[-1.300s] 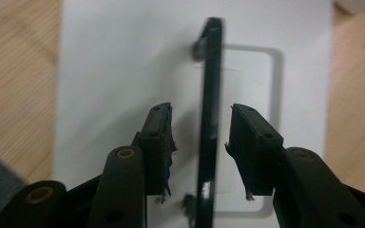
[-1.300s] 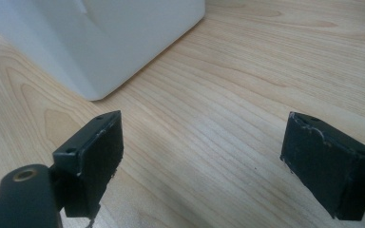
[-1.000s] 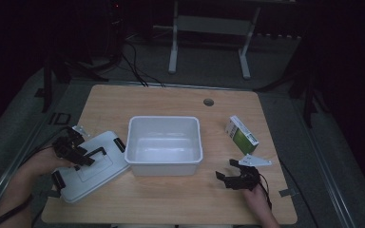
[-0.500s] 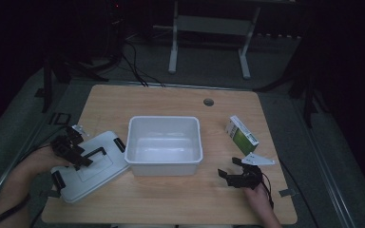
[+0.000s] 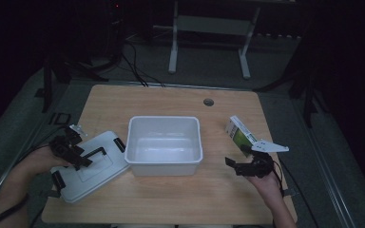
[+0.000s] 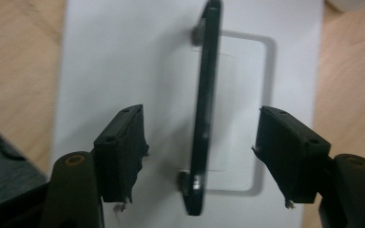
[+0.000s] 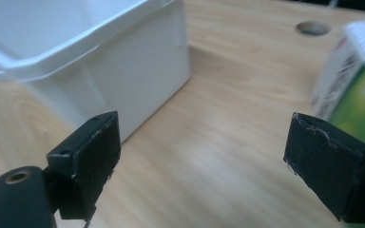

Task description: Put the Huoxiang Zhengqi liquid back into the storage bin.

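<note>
Left gripper (image 6: 199,156) fingers just opened, straddling lid handle (image 6: 204,95)

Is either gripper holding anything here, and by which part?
Nothing is held. The left gripper straddles the lid's handle with gaps; the right gripper is open.

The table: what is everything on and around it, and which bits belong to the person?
table: one, light wood, centre, small round hole near its far edge
tub: one, white, open, mid-table
lid: one, white with black handle and clips, left of the tub
carton: one, green and white, right of the tub
stand: one, pale, on the floor beyond the table
left tool: one, black, open, astride the lid's handle, jaws just opening
right tool: one, black, open, nothing between the jaws
</note>
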Available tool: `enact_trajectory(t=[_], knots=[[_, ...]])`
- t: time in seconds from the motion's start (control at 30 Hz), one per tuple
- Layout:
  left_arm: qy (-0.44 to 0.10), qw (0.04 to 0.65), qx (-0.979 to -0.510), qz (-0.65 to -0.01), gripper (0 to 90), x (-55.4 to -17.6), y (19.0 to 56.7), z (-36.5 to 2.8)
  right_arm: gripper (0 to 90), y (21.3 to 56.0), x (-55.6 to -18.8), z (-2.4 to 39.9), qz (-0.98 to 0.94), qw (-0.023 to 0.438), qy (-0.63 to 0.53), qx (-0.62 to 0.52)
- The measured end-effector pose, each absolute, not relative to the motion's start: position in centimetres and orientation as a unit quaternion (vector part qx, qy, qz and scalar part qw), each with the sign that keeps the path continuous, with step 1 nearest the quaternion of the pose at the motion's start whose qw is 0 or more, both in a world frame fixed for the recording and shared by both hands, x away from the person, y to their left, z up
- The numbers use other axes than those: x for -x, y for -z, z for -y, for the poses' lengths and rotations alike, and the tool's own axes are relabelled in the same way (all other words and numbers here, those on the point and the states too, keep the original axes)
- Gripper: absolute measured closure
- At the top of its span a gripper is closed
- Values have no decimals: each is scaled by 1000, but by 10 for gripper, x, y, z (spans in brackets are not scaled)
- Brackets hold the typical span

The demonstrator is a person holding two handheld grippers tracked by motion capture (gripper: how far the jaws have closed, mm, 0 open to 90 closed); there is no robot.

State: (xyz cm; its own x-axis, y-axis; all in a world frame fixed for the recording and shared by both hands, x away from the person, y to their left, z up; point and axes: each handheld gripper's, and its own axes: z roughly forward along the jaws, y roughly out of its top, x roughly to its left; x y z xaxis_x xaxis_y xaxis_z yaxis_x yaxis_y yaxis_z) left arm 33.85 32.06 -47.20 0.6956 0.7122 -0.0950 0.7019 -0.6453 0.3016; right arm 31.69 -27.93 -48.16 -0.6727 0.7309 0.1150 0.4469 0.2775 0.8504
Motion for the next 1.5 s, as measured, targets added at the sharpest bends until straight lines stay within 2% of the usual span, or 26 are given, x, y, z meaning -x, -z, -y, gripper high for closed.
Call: enact_trajectory(t=[0.13, 0.2, 0.33, 0.37, 0.47, 0.77, 0.9, 1.0, 1.1, 1.13, 1.23, 1.27, 1.5], knots=[[-12, 158, -907, -391, 331, -339, 473, -321, 148, 471, -330, 290, -773, 188, -464, -390], [-16, 155, -907, -392, 331, -339, 473, -321, 170, 466, -336, 294, -772, 183, -464, -394], [-11, 157, -905, -395, 330, -339, 472, -321, 150, 455, -348, 302, -774, 205, -445, -402], [-11, 157, -905, -395, 331, -339, 472, -321, 150, 455, -348, 302, -774, 205, -445, -402], [-13, 158, -907, -390, 330, -339, 473, -320, 224, 446, -363, 311, -783, 199, -425, -409], [-11, 160, -908, -387, 300, -341, 474, -317, 262, 435, -397, 322, -794, 205, -358, -446], [-13, 155, -911, -383, 300, -341, 473, -315, 262, 438, -412, 322, -814, 179, -314, -455], [-10, 156, -910, -384, 300, -342, 473, -316, 319, 445, -426, 320, -835, 145, -283, -449], [-10, 154, -911, -383, 300, -341, 474, -315, 324, 447, -431, 318, -841, 138, -267, -450], [-9, 155, -910, -384, 300, -341, 476, -315, 358, 448, -436, 317, -845, 121, -255, -453], [-5, 156, -910, -385, 300, -341, 476, -315, 370, 450, -441, 315, -849, 105, -241, -459], [-10, 156, -910, -384, 300, -341, 477, -315, 409, 453, -445, 313, -853, 90, -227, -461], [-8, 157, -910, -384, 300, -341, 475, -315, 457, 459, -451, 309, -861, 73, -191, -465]])
